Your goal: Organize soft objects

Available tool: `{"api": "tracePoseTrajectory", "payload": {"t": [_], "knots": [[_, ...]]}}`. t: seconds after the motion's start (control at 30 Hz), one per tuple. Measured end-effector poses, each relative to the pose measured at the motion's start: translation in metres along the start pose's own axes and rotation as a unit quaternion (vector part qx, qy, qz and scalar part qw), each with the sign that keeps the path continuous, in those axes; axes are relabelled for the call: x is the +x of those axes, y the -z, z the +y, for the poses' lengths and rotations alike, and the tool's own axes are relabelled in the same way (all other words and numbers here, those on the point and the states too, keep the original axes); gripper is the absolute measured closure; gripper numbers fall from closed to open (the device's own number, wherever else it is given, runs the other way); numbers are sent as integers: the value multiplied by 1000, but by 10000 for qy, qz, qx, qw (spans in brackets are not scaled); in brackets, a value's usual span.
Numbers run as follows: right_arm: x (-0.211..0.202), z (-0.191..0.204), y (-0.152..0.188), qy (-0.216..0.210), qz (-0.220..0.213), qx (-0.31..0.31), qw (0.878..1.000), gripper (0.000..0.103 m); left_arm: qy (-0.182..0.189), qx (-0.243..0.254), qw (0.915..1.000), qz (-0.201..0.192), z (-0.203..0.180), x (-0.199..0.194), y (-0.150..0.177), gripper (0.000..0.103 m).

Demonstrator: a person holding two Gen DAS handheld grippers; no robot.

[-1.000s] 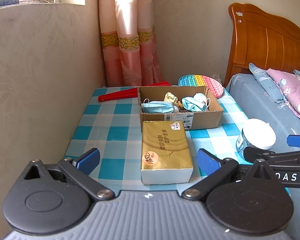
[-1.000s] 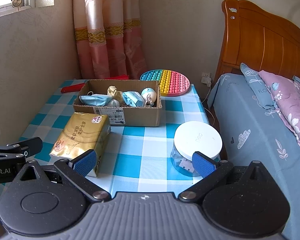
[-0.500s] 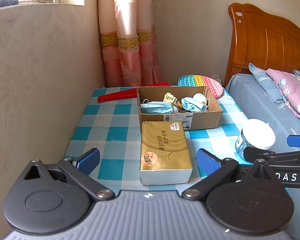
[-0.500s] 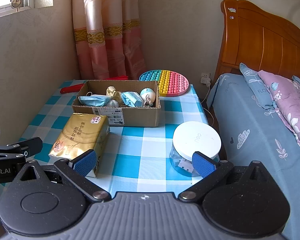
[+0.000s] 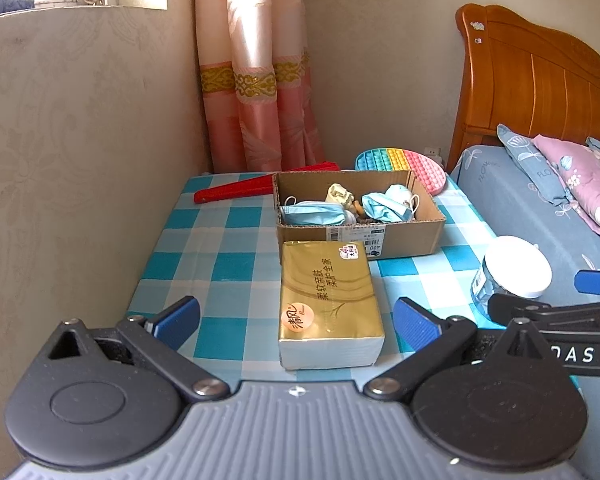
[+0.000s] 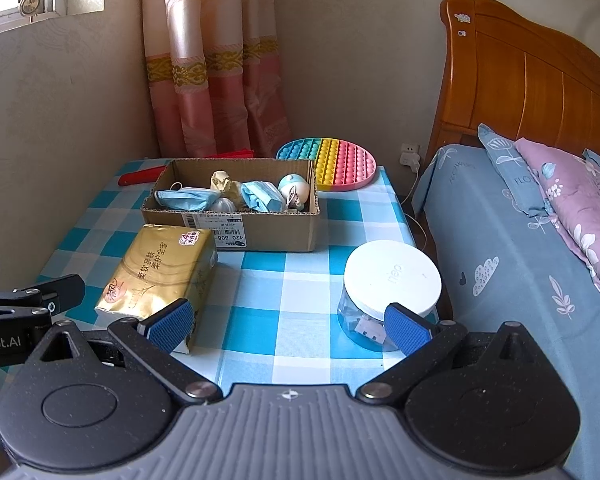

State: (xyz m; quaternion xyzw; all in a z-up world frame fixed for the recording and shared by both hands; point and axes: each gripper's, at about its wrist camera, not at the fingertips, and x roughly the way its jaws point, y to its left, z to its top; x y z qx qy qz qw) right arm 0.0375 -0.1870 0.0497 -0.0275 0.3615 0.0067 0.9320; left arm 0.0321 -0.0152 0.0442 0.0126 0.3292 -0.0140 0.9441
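A small table covered in a blue-and-white checked cloth stands in a bedroom corner, with a pink curtain behind it and a wooden-headboard bed to its right.

The left gripper hovers over the near edge with its blue-padded jaws spread wide and empty. Between them, just beyond, lies the gold-wrapped rectangular tissue pack, flat on the cloth, its far end just beside the front wall of the shallow brown cardboard box.

The right gripper is also spread wide and holds nothing. Its left pad sits in front of the tissue pack's near corner; its right pad sits in front of the clear plastic jar with a white lid, which stands upright near the table's right edge.

Inside the box lie a flattened light-blue face mask at the left, a crumpled light-blue face mask toward the right, and some small pale items between them. Behind the box, a round rainbow silicone pop-bubble mat lies at the far right and a red folded fan at the far left.
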Motion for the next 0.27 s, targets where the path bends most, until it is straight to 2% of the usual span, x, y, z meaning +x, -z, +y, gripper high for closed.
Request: {"api": "tracePoseTrajectory", "payload": {"t": [0.27], "knots": [[0, 0, 0, -2, 10, 4, 10000, 0, -3, -2, 10000, 3, 1, 1, 0, 1]]}}
